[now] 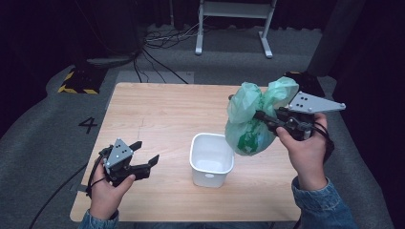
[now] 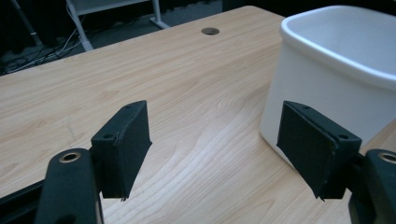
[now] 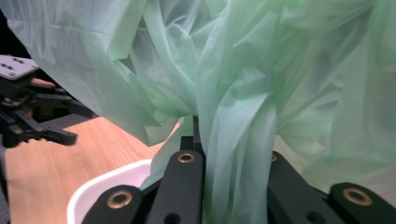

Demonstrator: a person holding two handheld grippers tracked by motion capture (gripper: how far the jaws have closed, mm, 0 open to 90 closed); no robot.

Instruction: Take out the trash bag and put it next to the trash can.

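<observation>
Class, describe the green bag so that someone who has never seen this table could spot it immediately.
Start at the wooden table, then find the white tub near its middle. Just right of the tub, the right tool holds up a crumpled, translucent green plastic bag, the scene's one soft, coloured thing.

Spread tongs [image 2: 212,149] beside white tub [image 2: 327,79] on table [image 2: 140,79]
</observation>
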